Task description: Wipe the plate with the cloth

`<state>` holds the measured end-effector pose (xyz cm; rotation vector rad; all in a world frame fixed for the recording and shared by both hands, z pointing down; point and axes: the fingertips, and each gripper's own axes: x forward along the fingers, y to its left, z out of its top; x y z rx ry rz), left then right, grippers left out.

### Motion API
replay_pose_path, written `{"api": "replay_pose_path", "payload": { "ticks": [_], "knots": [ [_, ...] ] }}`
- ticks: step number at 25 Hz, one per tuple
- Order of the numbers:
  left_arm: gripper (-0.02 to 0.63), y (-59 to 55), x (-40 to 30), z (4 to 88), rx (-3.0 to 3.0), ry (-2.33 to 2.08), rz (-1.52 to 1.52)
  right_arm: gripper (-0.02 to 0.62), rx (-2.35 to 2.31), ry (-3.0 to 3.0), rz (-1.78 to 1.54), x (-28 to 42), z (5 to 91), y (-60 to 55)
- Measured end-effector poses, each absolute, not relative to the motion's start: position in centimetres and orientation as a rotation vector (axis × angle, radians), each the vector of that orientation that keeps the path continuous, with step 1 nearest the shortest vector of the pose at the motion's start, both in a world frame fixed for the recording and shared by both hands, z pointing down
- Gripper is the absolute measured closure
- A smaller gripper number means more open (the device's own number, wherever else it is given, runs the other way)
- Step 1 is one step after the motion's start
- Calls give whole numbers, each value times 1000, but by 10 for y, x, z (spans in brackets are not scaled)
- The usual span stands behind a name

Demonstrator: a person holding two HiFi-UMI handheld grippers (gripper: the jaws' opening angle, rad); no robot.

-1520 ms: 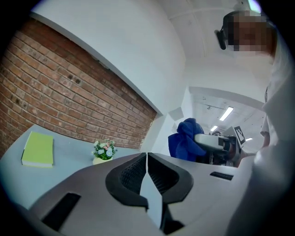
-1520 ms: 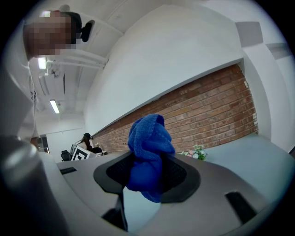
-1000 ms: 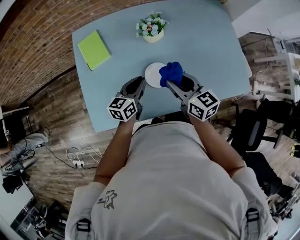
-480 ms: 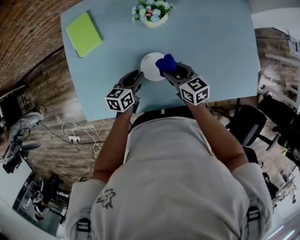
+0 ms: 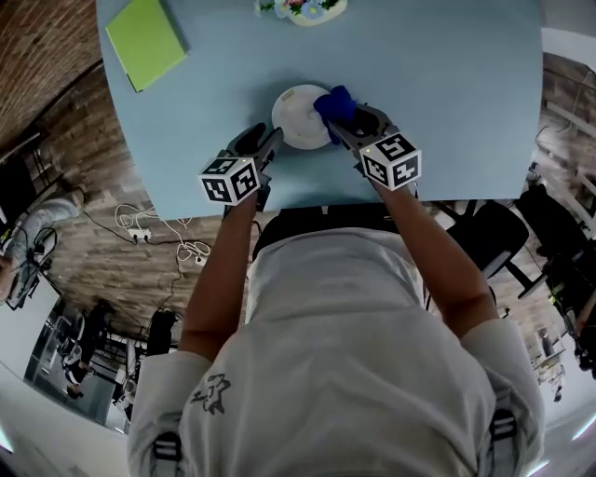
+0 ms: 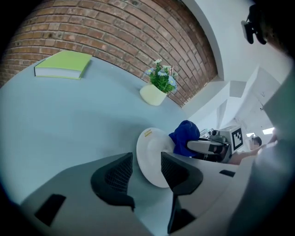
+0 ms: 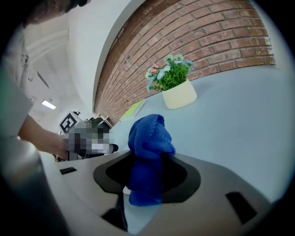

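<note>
A white plate [image 5: 298, 116] lies on the light blue table [image 5: 447, 112] just ahead of both grippers. My left gripper [image 5: 268, 142] is at the plate's near-left rim. In the left gripper view its jaws [image 6: 146, 164] are opening, and the plate's rim [image 6: 152, 154] shows in the gap without the pads pressing on it. My right gripper [image 5: 343, 126] is shut on a bunched blue cloth [image 5: 335, 102], which hangs over the plate's right edge. In the right gripper view the cloth [image 7: 150, 138] sticks up from that gripper [image 7: 146, 174] and hides the plate.
A green book [image 5: 144, 42] lies at the table's far left. A pot of flowers [image 5: 303, 7] stands beyond the plate. The table's near edge runs just under the grippers. An office chair [image 5: 494, 242] is at the right and cables lie on the wooden floor at the left.
Both grippers have come down toward the table top with the plate and the cloth. The cloth now sits lower against the plate's right edge.
</note>
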<state>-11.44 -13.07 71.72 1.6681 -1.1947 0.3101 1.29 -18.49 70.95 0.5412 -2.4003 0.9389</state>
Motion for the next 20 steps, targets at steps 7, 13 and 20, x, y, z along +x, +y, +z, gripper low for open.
{"api": "replay_pose_path", "payload": {
  "ticks": [7, 13, 20],
  "knots": [
    [419, -129, -106, 738, 1597, -1170, 336, 440, 472, -2370, 878, 17, 731, -185],
    [419, -132, -106, 737, 1564, -1176, 314, 439, 414, -2380, 781, 15, 731, -185],
    [420, -131, -98, 739, 1562, -1176, 344, 439, 382, -2351, 680, 11, 736, -180]
  ]
}}
